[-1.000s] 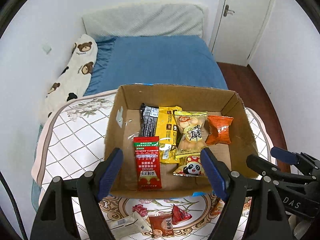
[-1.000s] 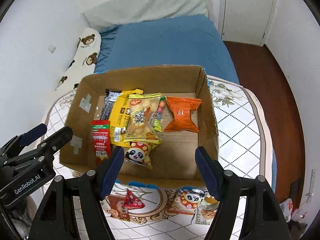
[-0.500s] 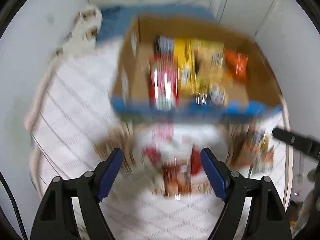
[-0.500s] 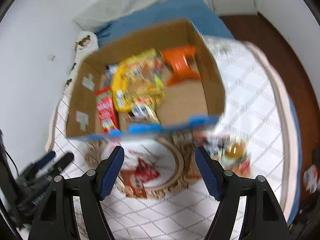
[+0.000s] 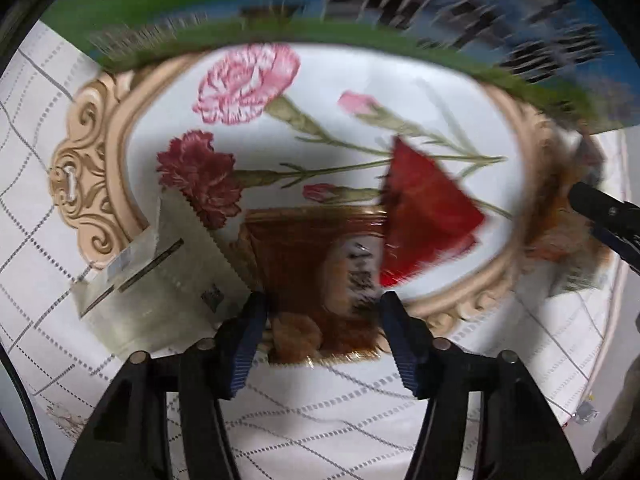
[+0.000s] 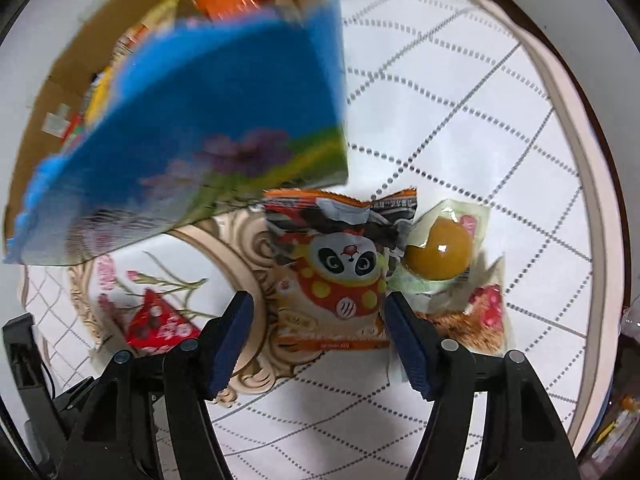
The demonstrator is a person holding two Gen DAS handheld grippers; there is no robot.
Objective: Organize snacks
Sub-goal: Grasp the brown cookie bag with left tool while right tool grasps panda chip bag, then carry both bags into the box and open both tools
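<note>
Left wrist view: the left gripper (image 5: 322,330) is spread wide, its fingers (image 5: 246,336) flanking a brown snack packet (image 5: 316,280) on the desk (image 5: 320,420), touching nothing clearly. Right wrist view: the right gripper (image 6: 316,336) is likewise released, its fingers straddling a panda snack bag (image 6: 340,280); beyond them stands the cardboard box (image 6: 192,120).

A white quilted tabletop (image 6: 460,128) with a floral medallion carries the snacks. A brown packet (image 5: 316,280) lies between the left tongs (image 5: 322,330), a red triangular packet (image 5: 424,208) just beyond, a pale packet (image 5: 160,276) to their left. A panda packet (image 6: 340,276) lies between the right tongs (image 6: 318,330), an orange-ball packet (image 6: 438,254) just right, a cardboard box (image 6: 192,120) beyond-left.
</note>
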